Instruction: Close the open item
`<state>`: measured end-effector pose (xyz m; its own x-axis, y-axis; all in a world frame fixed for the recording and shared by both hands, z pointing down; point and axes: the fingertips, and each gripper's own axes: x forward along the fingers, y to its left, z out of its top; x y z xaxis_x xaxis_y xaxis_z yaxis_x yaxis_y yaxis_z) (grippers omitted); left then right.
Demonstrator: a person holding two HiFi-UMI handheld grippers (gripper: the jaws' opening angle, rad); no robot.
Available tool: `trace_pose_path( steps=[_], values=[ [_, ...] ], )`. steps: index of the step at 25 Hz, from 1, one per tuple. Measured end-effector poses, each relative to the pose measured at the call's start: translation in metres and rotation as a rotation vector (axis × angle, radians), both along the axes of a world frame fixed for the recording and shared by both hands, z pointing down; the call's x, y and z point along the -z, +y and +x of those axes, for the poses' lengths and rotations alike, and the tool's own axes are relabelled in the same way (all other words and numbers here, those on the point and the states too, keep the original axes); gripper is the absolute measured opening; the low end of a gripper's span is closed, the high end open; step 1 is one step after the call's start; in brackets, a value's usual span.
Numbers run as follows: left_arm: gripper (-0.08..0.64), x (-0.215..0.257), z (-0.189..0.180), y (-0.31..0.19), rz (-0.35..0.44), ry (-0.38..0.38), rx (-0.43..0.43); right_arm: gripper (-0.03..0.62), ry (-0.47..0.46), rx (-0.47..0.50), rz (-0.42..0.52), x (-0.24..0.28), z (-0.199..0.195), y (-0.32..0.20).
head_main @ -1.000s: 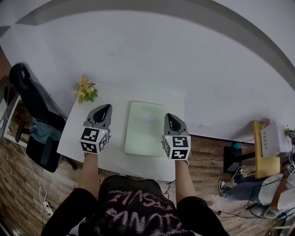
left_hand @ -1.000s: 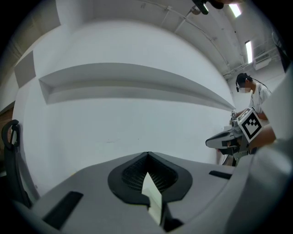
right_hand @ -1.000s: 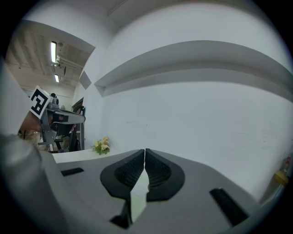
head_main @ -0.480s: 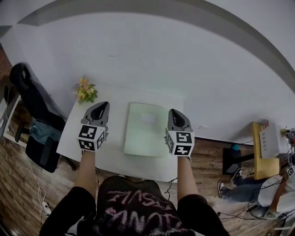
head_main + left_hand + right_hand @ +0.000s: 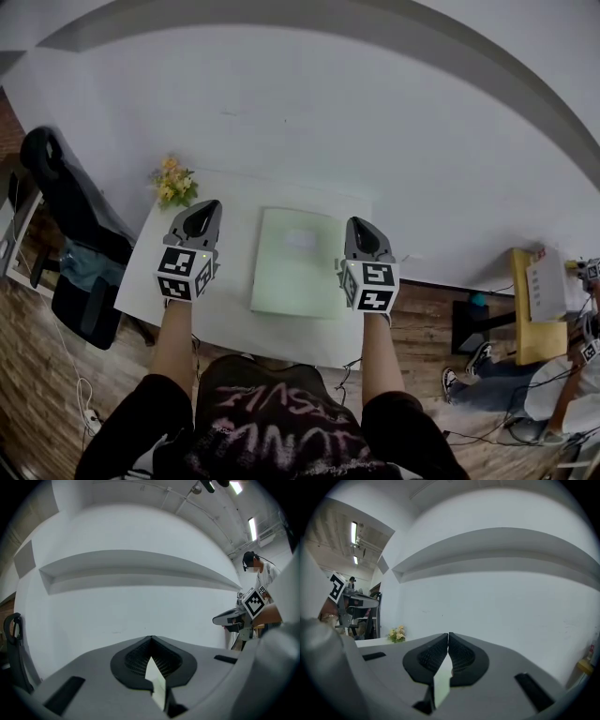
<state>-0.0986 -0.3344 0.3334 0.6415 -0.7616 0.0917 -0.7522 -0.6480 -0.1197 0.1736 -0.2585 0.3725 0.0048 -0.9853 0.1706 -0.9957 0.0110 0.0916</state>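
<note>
A pale green folder (image 5: pixel 296 262) with a white label lies flat on the white table (image 5: pixel 234 319), its cover down. My left gripper (image 5: pixel 206 208) hovers left of it, jaws pressed together and empty. To the folder's right is my right gripper (image 5: pixel 358 225), likewise shut with nothing held. In the left gripper view the left gripper (image 5: pixel 150 638) points at the bare wall, and the right gripper (image 5: pixel 234 617) shows at the far right. The right gripper (image 5: pixel 448 634) also faces the wall in its own view, with the left gripper (image 5: pixel 358 602) at the left edge.
A small bunch of yellow flowers (image 5: pixel 173 183) stands at the table's far left corner. A black office chair (image 5: pixel 66 216) is left of the table. A yellow stand (image 5: pixel 542 314) and a person (image 5: pixel 525 384) are on the floor at right.
Both grippers have drifted slightly outward from the folder, the left one leftward and the right one rightward. The folder has not moved.
</note>
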Motion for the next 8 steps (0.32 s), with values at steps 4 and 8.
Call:
trace_pose_path(
  steps=[4,8],
  values=[
    [0.015,0.0032,0.0004,-0.0005,0.004,0.001,-0.002,0.025,0.002,0.005,-0.002,0.0032,-0.001,-0.0002],
    [0.015,0.0051,-0.0011,0.0008,0.005,0.002,0.001,0.025,0.004,0.005,-0.003,0.005,0.0002,0.0015]
  ],
)
